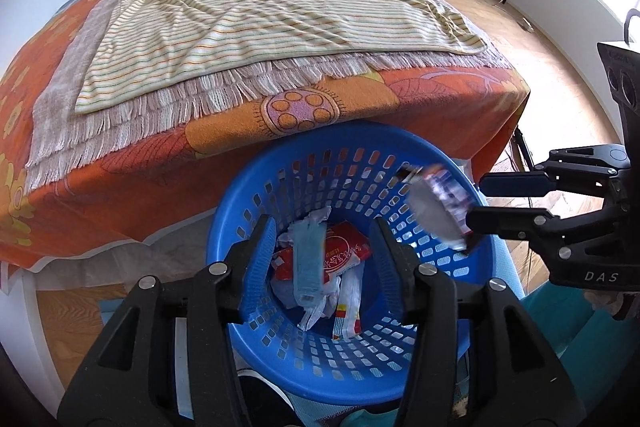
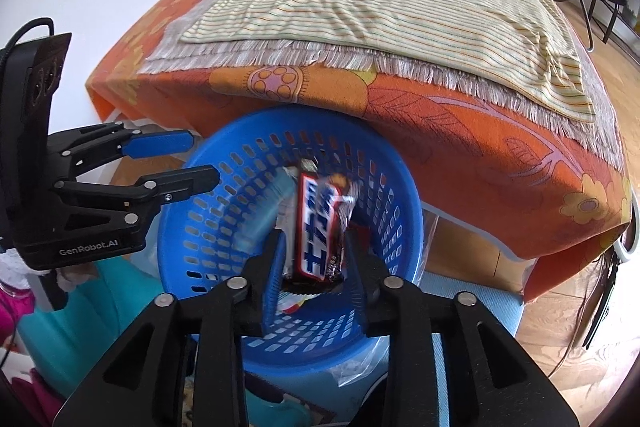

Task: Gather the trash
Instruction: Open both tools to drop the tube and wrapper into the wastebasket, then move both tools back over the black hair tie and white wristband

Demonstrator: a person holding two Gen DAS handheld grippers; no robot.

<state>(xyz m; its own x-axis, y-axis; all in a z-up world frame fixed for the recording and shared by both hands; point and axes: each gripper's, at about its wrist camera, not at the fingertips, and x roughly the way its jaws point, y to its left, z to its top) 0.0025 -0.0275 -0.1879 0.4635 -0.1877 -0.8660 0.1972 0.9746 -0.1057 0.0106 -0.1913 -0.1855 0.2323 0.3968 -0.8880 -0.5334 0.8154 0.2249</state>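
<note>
While held over the basket [image 2: 208, 291], a light, crinkly wrapper [image 2: 318, 227] is being released between part-open right jaws; left jaws are being held open, empty.

Both grippers hang over the blue basket [image 1: 344, 187], tilted steeply down toward its inside. The left gripper [image 1: 324, 263] stands with its jaws parted above the basket's middle, its blue pads [image 1: 260, 267] touching nothing. The right gripper [image 2: 314, 279] sits at the basket's right side, jaws apart too, with a candy wrapper [image 2: 318, 227] between its fingers; whether the pads press on it cannot be told through the blur. The two grippers are near each other, not touching.
</note>
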